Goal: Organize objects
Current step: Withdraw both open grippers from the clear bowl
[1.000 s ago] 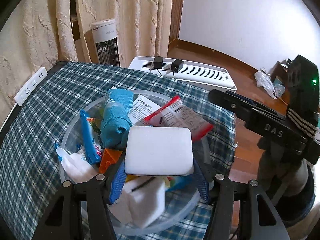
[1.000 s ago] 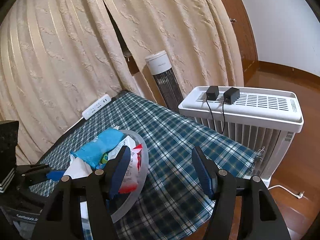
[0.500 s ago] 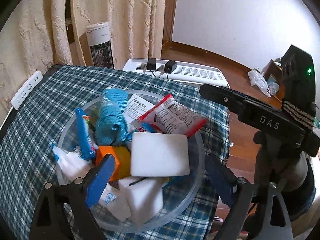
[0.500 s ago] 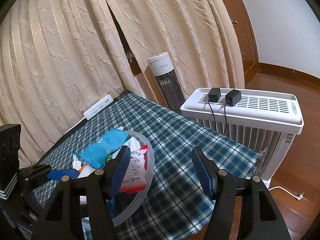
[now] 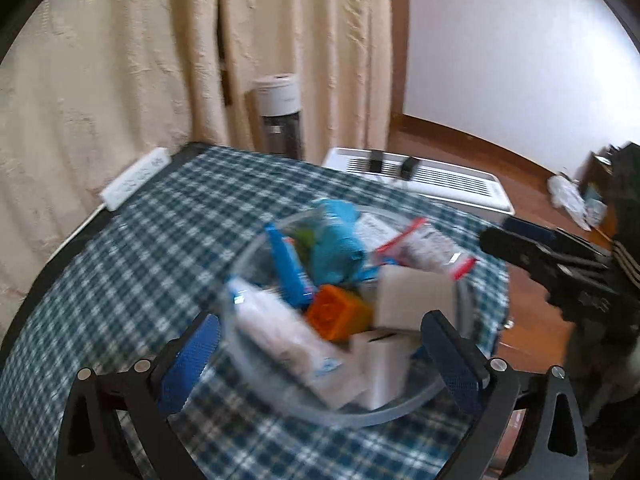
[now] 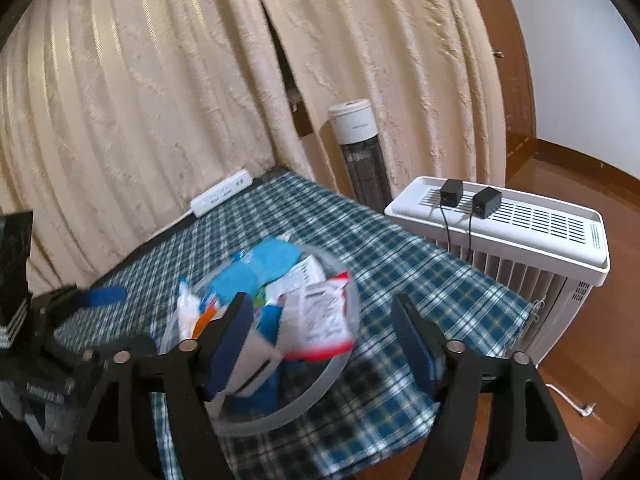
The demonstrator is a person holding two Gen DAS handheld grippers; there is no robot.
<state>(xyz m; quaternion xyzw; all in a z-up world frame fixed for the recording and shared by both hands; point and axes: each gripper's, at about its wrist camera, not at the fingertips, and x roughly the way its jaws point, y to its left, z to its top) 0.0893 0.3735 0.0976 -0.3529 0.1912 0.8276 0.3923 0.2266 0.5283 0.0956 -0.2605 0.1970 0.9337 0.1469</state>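
Soft daylight, motion blur, fisheye warping

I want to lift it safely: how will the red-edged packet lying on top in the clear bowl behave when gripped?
The red-edged packet looks thin and flat, so probably light and floppy. Its glossy film may slip. It overhangs the bowl's rim, so it could slide off.

1. The bowl is clear, smooth plastic.
2. The checked cloth on the counter is woven and matt.
3. The curtains are cream fabric with a rough raised texture.
4. The red-edged packet is glossy plastic film.
5. The white block looks matt and foamy.
6. The floor is polished wood.
7. The white heater is smooth plastic.
8. The tool pads are rough blue.
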